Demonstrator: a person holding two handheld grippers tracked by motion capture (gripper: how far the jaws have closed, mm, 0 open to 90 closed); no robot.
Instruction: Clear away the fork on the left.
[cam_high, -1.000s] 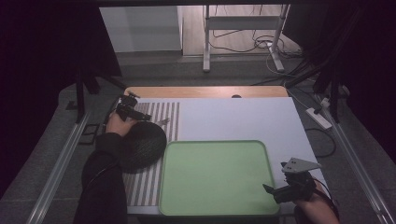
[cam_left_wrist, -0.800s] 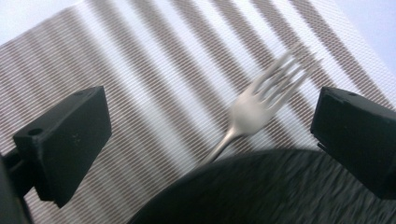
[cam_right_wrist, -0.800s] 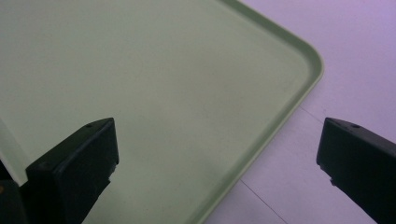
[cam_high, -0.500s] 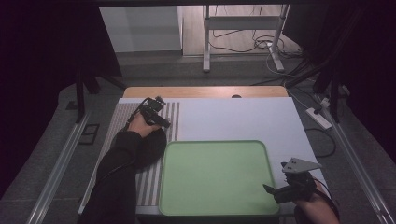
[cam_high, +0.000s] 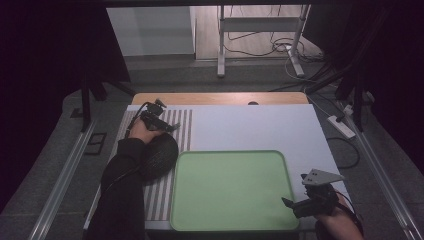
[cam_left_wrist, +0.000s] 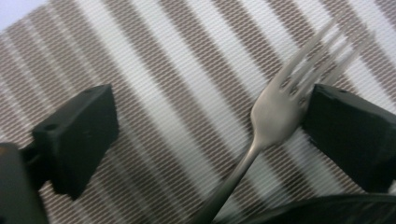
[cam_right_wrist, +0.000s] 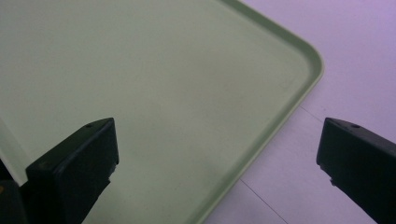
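A metal fork (cam_left_wrist: 275, 109) lies on the striped placemat (cam_left_wrist: 154, 84), tines pointing away. My left gripper (cam_left_wrist: 210, 105) hangs low over it with the fork between the jaws, its head right beside the right-hand jaw. The jaws have just been closing, and a wide gap remains on the left side. In the high view the left gripper (cam_high: 170, 128) is at the placemat's far end, just beyond a black round bowl (cam_high: 160, 155). My right gripper (cam_high: 292, 206) stands open over the near right corner of the green tray (cam_high: 230, 151), nothing between its jaws (cam_right_wrist: 217, 140).
The green tray (cam_right_wrist: 140, 70) lies flat on the white table top (cam_high: 250, 125), right of the placemat (cam_high: 185, 125). The bowl's dark rim (cam_left_wrist: 327, 210) shows at the bottom of the left gripper view. A power strip (cam_high: 341, 126) lies off the table's right edge.
The left hand has moved right along the placemat's far end and dropped lower, in front of the bowl. The right hand has stayed put.
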